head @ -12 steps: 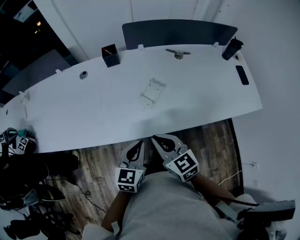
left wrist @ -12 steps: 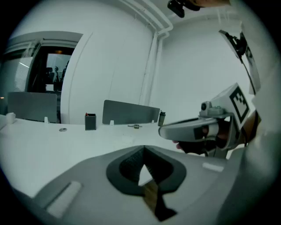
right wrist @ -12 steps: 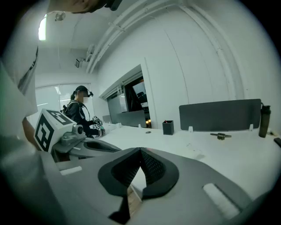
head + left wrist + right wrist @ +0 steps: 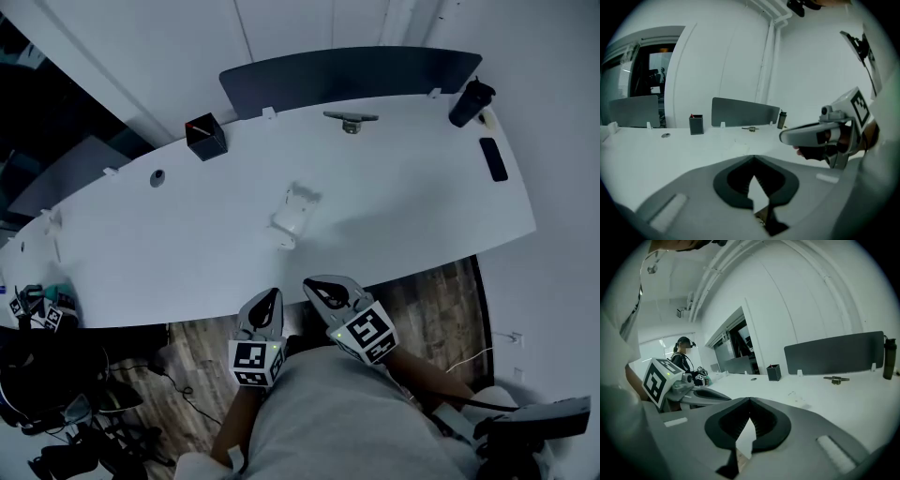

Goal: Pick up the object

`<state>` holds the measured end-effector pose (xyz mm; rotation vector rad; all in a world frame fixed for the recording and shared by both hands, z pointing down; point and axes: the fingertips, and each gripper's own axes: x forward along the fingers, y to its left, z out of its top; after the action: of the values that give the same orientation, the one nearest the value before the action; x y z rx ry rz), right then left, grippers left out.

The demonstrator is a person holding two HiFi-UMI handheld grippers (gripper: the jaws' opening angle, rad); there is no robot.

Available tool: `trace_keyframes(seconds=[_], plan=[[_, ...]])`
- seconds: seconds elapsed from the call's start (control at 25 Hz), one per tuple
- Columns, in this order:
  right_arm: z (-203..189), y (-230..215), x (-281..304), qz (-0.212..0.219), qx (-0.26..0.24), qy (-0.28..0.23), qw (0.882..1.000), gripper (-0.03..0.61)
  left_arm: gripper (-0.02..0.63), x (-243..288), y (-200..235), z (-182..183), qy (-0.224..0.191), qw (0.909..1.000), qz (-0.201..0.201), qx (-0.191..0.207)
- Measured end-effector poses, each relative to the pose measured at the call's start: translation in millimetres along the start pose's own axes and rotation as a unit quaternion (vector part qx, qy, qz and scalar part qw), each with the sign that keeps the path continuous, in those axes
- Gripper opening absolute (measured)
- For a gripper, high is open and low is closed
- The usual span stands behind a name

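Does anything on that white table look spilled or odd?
Nothing looks spilled or broken. Only a small pale object lies askew, alone in the middle of the table; the bottle and black box stand upright.

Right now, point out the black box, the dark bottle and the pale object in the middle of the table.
black box (image 4: 205,138): head view, on its front face.
dark bottle (image 4: 467,103): head view, on the middle of its body.
pale object (image 4: 293,216): head view, on its middle.
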<state>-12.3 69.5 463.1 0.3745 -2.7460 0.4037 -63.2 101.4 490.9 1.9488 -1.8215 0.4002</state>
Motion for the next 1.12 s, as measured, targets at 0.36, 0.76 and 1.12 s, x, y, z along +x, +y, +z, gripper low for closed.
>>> trace_keyframes(seconds=[0.36, 0.76, 1.12], plan=[[0.7, -41.5, 8.3, 0.012, 0.025, 0.006, 1.000, 0.002, 0.002, 24.9, 8.6, 12.2, 0.026, 0.9995, 0.018, 0.009], [-1.4, -66.2, 43.1, -0.024, 0.073, 0.042, 0.996, 0.002, 0.002, 72.2, 49.9, 28.5, 0.055, 0.9965, -0.059, 0.020], [-11.7, -88.4, 75.7, -0.044, 0.223, 0.076, 0.971, 0.002, 0.002, 109.7, 90.3, 57.0, 0.118, 0.9590, -0.255, -0.034]])
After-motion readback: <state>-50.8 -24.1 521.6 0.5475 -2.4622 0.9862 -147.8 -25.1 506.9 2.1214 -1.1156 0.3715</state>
